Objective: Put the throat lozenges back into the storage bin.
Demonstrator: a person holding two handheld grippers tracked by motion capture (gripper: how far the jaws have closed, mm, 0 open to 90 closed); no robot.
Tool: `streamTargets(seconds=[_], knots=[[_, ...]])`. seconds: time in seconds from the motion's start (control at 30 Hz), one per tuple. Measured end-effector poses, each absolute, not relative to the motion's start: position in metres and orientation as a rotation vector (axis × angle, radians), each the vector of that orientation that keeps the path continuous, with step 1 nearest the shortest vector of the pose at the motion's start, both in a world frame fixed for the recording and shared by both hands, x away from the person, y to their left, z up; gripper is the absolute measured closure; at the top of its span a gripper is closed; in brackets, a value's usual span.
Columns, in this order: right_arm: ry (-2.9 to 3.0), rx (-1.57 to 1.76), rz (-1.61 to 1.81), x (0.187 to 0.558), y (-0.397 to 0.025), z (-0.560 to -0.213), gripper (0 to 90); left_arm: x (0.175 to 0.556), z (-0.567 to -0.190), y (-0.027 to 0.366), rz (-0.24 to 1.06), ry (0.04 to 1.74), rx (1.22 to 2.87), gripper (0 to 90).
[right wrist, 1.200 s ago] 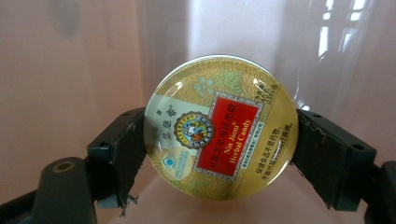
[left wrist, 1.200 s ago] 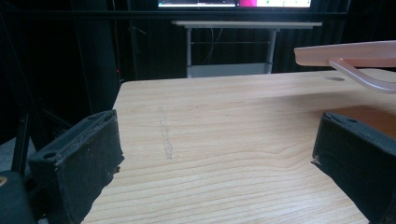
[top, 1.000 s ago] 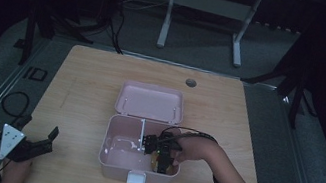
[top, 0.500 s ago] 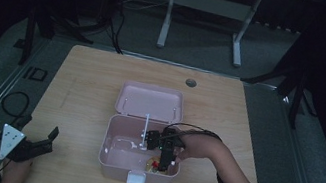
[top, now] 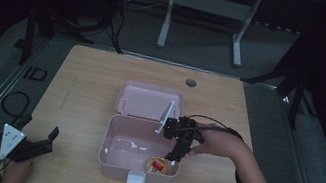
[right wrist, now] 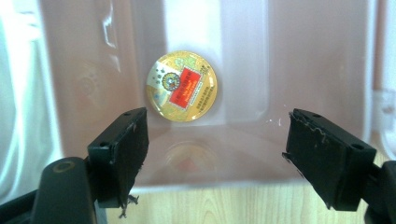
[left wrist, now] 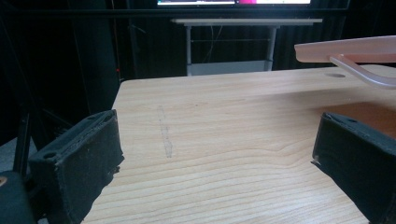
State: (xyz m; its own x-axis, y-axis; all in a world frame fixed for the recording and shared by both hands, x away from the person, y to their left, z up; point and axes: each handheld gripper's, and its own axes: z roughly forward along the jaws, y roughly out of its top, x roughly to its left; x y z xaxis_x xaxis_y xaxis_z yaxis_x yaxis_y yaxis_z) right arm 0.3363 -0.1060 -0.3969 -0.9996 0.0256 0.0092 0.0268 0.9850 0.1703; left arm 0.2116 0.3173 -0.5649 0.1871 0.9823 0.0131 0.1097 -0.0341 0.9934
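Observation:
A pink plastic box stands open near the table's front edge, its lid laid back behind it. A round gold tin with a red label lies in the box's front right corner. My right gripper hovers over the box's right rim, open, jaws apart above the tin and holding nothing. My left gripper rests at the table's front left corner, open and empty, pointing across the bare wood toward the box.
A white clasp sits on the box's front wall. A cable hole marks the table's far side. Table legs and cables stand on the dark floor beyond. The box lid's edge juts in at the right of the left gripper view.
My right gripper has drawn back to the right and up, from deep inside the box to its right rim, leaving the gold tin lying in the box. The left gripper has stayed put.

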Motion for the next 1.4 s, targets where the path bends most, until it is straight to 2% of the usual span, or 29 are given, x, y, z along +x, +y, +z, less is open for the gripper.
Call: streamTargets(seconds=[0.3, 0.43, 0.67, 1.03, 1.4], knots=[[-3.18, -0.154, -0.44, 0.344, -0.138, -0.374, 19.5, 0.211, -0.565, 0.317, 1.027, 1.135, 1.387, 1.8], [-3.203, -0.243, -0.564, 0.349, -0.165, -0.362, 19.1, 0.211, -0.565, 0.317, 1.029, 1.136, 1.39, 1.8], [-3.185, -0.43, -0.651, 0.357, -0.205, -0.37, 19.0, 0.211, -0.565, 0.317, 1.03, 1.137, 1.394, 1.8], [-3.082, -0.756, -0.675, 0.375, -0.25, -0.452, 17.5, 0.211, -0.565, 0.317, 1.028, 1.135, 1.394, 1.8], [-3.021, -1.14, -0.937, 0.38, -0.288, -0.496, 17.5, 0.212, -0.565, 0.316, 1.026, 1.135, 1.399, 1.8]])
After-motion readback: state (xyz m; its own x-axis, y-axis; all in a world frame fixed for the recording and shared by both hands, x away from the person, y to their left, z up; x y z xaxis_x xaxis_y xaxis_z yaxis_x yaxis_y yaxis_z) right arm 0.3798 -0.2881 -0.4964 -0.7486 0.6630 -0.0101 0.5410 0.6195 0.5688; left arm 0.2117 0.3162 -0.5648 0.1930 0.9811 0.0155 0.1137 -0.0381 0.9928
